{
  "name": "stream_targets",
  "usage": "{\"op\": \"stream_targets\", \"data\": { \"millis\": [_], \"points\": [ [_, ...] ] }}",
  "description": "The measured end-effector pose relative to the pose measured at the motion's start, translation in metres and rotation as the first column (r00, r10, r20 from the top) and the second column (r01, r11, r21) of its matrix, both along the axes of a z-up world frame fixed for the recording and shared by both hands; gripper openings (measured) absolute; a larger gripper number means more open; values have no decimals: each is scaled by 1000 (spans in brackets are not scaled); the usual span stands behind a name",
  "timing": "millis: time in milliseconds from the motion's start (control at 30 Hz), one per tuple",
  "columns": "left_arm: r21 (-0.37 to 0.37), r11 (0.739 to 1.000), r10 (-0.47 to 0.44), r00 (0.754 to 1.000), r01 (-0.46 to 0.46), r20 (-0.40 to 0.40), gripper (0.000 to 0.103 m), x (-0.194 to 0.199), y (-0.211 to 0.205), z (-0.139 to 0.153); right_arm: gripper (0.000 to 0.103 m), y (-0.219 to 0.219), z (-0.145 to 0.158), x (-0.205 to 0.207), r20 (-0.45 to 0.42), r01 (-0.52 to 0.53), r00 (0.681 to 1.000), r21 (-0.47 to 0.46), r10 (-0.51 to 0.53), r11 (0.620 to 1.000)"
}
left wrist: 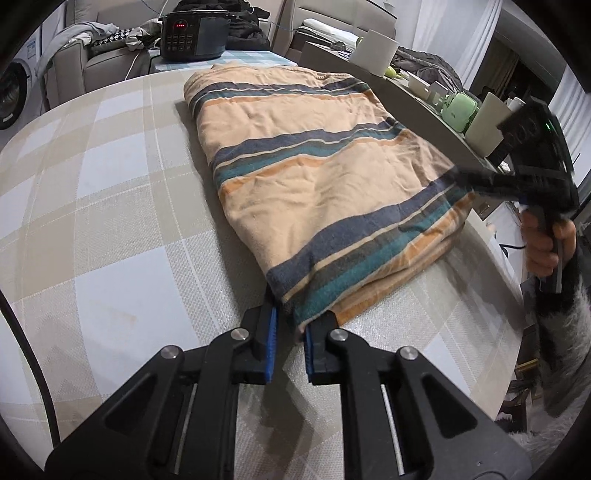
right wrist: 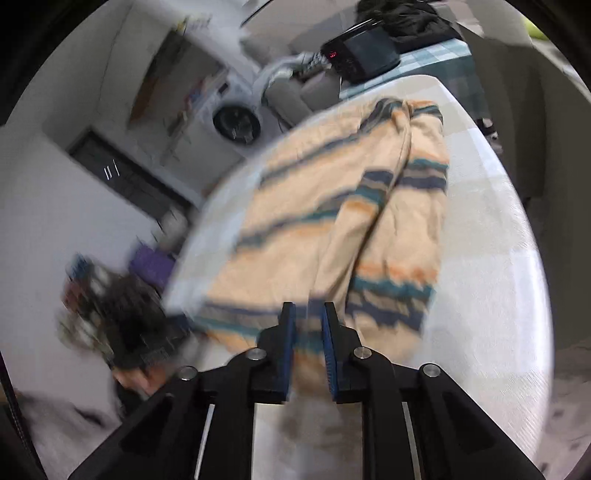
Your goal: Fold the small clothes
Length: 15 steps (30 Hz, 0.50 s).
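Striped garment [left wrist: 317, 184], peach with navy, teal and orange bands, lay folded on the checked tablecloth [left wrist: 92, 221], running from 11 o'clock to 5 o'clock in the left wrist view; left gripper [left wrist: 290, 325] was clamped narrow on its near corner; right gripper [right wrist: 308, 321], its jaws narrow, pinched the hem at the opposite corner, at 3 o'clock; a pressure cooker [left wrist: 192, 35] stood at 12 o'clock beyond the table.
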<state>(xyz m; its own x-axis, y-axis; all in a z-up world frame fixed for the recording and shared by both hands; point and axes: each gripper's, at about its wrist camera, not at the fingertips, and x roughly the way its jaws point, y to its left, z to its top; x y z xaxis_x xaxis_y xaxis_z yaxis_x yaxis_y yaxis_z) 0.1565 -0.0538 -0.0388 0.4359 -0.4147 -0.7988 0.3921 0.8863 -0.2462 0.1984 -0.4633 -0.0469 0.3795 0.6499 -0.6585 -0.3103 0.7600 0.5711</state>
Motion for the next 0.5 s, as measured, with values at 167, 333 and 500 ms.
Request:
{"op": "stream_targets", "data": {
  "millis": [167, 333, 500],
  "points": [
    [2, 1000, -2, 999, 2, 32, 9, -5, -1, 10, 18, -3, -6, -2, -7, 23, 1000, -3, -23, 1000],
    [27, 1000, -3, 996, 1, 87, 19, -9, -8, 29, 18, -5, -14, 25, -19, 38, 999, 67, -37, 997],
    [25, 1000, 8, 997, -10, 77, 19, -3, -8, 26, 5, -8, -19, 30, -10, 77, 997, 78, -77, 994]
  ]
}}
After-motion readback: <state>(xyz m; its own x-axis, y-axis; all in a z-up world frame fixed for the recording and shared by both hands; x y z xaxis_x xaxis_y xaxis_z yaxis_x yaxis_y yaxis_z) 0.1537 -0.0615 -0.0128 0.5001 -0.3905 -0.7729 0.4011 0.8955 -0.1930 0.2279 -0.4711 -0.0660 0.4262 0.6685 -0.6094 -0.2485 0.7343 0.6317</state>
